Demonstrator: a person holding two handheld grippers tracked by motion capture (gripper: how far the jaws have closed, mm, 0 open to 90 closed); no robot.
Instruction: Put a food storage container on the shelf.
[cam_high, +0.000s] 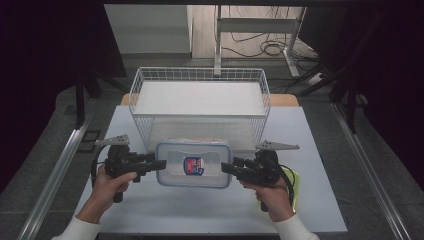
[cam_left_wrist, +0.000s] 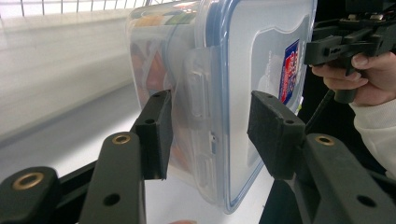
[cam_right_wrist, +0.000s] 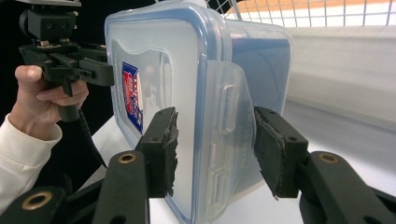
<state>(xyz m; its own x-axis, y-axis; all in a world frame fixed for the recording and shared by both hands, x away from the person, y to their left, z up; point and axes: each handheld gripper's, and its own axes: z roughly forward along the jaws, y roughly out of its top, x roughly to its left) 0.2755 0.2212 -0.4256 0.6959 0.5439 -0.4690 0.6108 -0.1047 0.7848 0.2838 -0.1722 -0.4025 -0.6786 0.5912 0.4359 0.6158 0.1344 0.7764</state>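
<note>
One clear plastic container (cam_high: 194, 164) with a blue-edged snap lid and a red-and-blue sticker is held between two hand-held grippers over a pale table (cam_high: 200, 210), just in front of one white wire basket (cam_high: 200, 95) that stands at 12 o'clock from it. The left gripper (cam_high: 159, 164) meets the container's short end at 9 o'clock, the right gripper (cam_high: 224, 167) the opposite end at 3 o'clock, both lying roughly level and pointing inward toward each other. In the left gripper view, the left gripper (cam_left_wrist: 210, 135) has its two jaws set about half wide, straddling the lid's side latch, one pad against the tub wall and the other at the lid face. In the right gripper view, the right gripper (cam_right_wrist: 215, 149) does the same at its own end, jaws half wide on either side of the latch flap and closed on the container. Two hands in white sleeves come in from 6 o'clock, each wrapped around a gripper handle, wrists low and forearms angled inward. One yellow-green item (cam_high: 295, 182) lies on the table beside the right hand.
</note>
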